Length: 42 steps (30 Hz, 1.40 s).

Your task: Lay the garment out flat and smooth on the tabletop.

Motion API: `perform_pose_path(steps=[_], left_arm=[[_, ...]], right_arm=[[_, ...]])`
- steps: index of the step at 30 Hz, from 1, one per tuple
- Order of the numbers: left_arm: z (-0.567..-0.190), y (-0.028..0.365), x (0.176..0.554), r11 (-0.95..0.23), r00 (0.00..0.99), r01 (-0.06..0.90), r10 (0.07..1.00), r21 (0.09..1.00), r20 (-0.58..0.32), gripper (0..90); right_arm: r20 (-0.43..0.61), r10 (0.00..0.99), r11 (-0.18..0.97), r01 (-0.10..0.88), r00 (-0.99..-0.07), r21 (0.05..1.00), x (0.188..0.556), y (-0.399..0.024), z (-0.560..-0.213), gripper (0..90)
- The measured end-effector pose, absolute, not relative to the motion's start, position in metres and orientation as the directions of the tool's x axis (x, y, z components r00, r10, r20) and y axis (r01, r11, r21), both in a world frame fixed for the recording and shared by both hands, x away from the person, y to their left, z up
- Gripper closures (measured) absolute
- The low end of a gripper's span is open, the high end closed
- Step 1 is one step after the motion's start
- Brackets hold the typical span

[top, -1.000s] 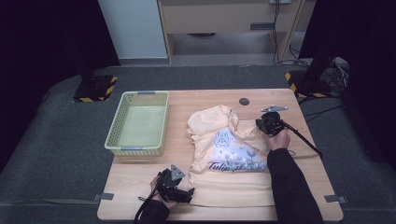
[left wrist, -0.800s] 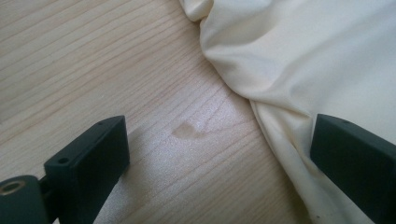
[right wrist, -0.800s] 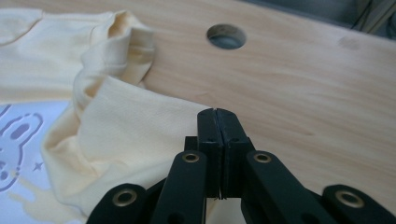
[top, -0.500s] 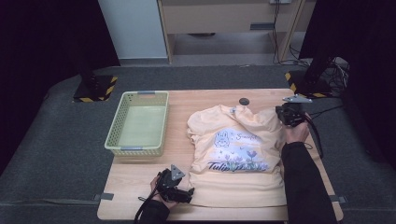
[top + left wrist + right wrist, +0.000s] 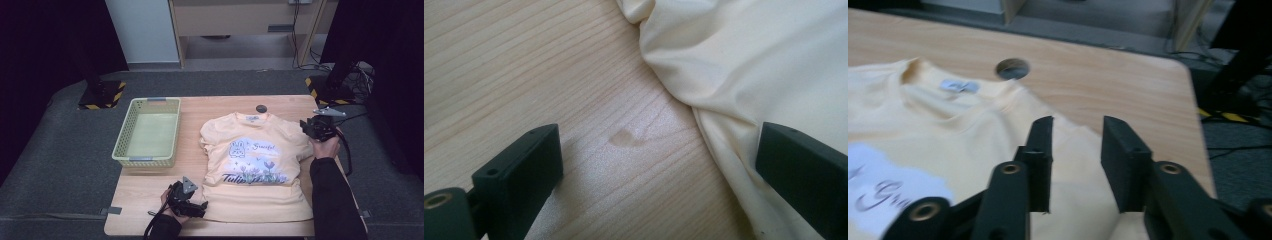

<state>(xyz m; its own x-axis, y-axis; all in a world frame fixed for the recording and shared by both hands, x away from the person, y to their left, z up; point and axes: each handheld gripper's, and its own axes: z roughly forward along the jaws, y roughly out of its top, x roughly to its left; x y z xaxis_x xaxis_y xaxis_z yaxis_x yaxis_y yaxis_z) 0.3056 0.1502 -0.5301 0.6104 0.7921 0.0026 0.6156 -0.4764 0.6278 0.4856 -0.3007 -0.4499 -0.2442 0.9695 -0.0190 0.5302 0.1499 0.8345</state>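
The right gripper (image 5: 316, 128) hovers over the right sleeve of the T-shirt (image 5: 255, 160), jaws narrowly parted and holding nothing. The left gripper (image 5: 189, 200) lies low at the shirt's near left hem, jaws wide. The shirt lies flat on the wooden bench (image 5: 195, 107), beside a basket (image 5: 147, 132); grey carpet (image 5: 60, 150) surrounds the bench.

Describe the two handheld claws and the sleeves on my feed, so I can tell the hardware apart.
Both are black. The left claw carries a grey three-cornered plate on top and trails a black cable. The right claw has the same grey plate and a black cable looping past the wrist. Each has two blocky black jaws with brass-coloured pivot bushings. The person wears dark long sleeves.
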Motion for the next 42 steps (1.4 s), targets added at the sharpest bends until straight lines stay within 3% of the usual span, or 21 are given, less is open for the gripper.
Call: perform_pose_path(steps=[3,9,20,30,37,42], left_arm=[[-0.530,0.150,0.305,-0.473,0.607,0.617,0.795,0.629,0.003,4.0],[-0.530,0.150,0.304,-0.469,0.601,0.619,0.799,0.630,0.003,4.2],[-0.530,0.149,0.302,-0.466,0.596,0.624,0.803,0.627,0.004,4.5],[-0.530,0.145,0.299,-0.473,0.610,0.617,0.793,0.629,-0.002,5.3],[-0.528,0.144,0.298,-0.486,0.631,0.610,0.775,0.626,-0.013,6.9],[-0.523,0.151,0.301,-0.430,0.607,0.632,0.792,0.645,-0.067,10.6]], right_arm=[[0.000,0.955,0.169,0.543,-0.296,0.822,0.481,-0.294,-0.456,59.2],[0.033,0.926,0.217,0.603,-0.376,0.768,0.478,-0.276,-0.484,37.7],[0.018,0.952,0.214,0.706,-0.305,0.675,0.486,-0.284,-0.528,22.7],[0.008,0.956,0.206,0.691,-0.293,0.693,0.501,-0.285,-0.538,3.5],[0.023,0.951,0.207,0.688,-0.309,0.696,0.512,-0.286,-0.538,1.4],[0.050,0.947,0.197,0.699,-0.316,0.688,0.504,-0.289,-0.532,2.9]])
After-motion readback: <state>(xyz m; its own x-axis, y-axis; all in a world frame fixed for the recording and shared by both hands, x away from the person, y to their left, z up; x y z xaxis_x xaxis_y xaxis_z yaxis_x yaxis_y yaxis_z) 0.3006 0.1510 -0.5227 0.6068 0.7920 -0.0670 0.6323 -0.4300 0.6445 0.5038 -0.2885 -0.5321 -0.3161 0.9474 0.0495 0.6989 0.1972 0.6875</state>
